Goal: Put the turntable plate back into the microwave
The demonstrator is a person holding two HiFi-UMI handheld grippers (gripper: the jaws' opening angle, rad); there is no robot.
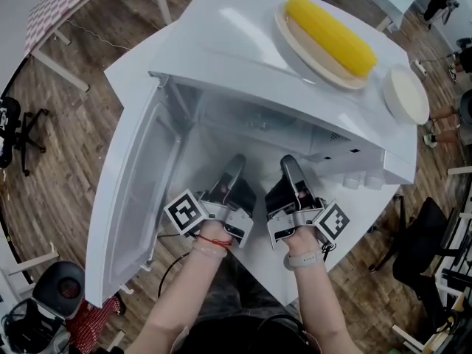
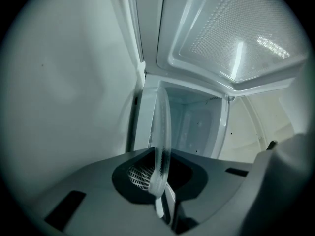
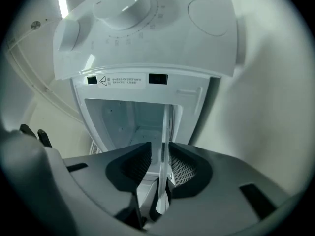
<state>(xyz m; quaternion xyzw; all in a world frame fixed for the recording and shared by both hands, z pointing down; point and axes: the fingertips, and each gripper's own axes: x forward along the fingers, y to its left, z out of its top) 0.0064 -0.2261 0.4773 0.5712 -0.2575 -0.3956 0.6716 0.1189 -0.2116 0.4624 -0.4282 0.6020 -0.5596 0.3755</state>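
1. Left gripper (image 2: 160,181) is clamped on the rim of the turntable plate (image 2: 162,132). The plate is clear glass, seen edge-on, with a thick rounded rim.
2. Right gripper (image 3: 160,176) is clamped on the opposite rim; the glass runs thin and upright between its jaws.
3. The plate spans the two grippers at the mouth of the microwave (image 1: 221,43), with the white cavity (image 3: 133,117) just beyond.
4. Door (image 1: 133,198) is swung wide open on the left.
5. A corn cob (image 1: 332,35) on a beige plate (image 1: 299,46) sits on the microwave top.
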